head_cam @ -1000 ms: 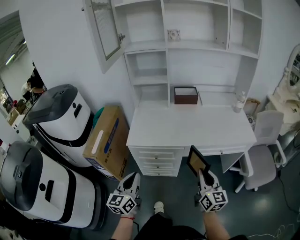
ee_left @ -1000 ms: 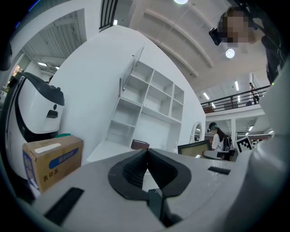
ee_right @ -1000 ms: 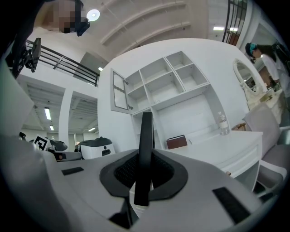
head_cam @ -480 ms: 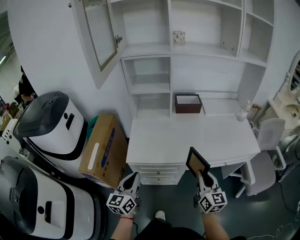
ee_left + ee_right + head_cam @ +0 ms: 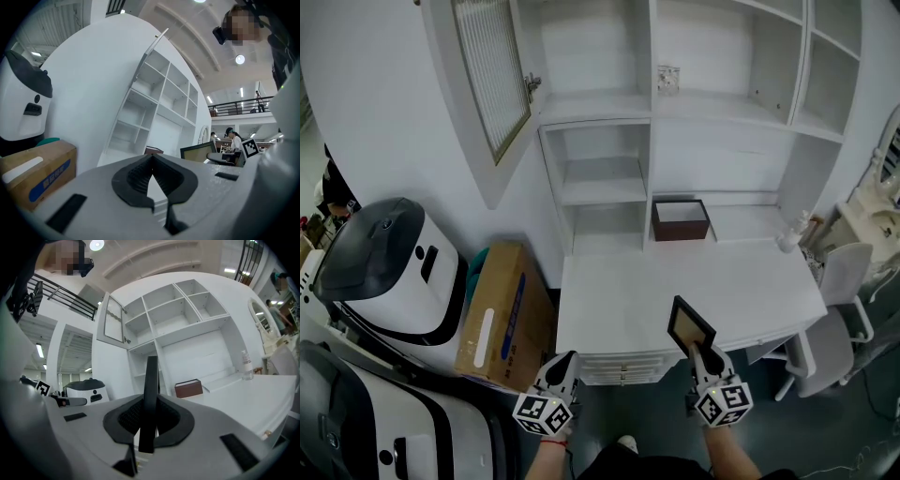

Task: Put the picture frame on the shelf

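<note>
Head view: my right claw (image 5: pixel 703 362) holds the frame (image 5: pixel 691 326) tilted over the front edge of the worktop (image 5: pixel 609 300), well short of the shelf (image 5: pixel 602 192); my left claw (image 5: pixel 565 366) hangs alongside. Left gripper view: jaws pressed together, nothing between. Right gripper view: jaws clamp the frame edge-on.

Bright, even light from ceiling lamps (image 5: pixel 240 59); gripper views bulge at dark-cornered edges, foreground soft.

Dark-edged picture frame (image 5: pixel 691 326), upright, above the white desk (image 5: pixel 609 300).
</note>
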Demonstrator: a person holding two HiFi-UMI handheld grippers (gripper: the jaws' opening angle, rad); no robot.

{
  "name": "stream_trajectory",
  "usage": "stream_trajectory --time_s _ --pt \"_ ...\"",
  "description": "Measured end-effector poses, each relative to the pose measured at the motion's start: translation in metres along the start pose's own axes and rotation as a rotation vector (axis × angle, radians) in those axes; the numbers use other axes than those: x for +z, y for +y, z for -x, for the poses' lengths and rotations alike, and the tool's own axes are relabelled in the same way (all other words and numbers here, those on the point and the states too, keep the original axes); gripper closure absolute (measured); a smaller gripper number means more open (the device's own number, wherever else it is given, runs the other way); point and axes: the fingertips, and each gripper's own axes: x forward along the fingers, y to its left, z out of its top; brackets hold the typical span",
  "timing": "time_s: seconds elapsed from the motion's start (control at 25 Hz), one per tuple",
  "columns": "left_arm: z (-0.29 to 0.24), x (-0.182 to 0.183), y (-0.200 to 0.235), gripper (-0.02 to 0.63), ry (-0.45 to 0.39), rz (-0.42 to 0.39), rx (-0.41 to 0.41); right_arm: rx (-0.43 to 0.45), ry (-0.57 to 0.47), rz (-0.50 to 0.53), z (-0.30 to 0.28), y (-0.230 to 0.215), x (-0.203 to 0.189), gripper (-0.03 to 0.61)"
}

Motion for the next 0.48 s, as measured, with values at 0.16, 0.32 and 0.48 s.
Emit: stream_trajectory --time_s 0.16,0.32,0.48 --pt "-0.007 -0.001 0.015 0.609 0.001 0.023 0.007 0.009 0.021 0.003 -0.016 0.003 -0.003 0.543" --pt "-0.011 -0.007 0.019 0.609 0.007 0.038 0.009 0.022 0.043 0.011 -0.029 0.004 -0.006 0.543" --pt "-0.013 -0.015 0.029 0.609 0.014 0.053 0.03 0.05 0.053 0.016 -0.048 0.005 -0.01 0.543"
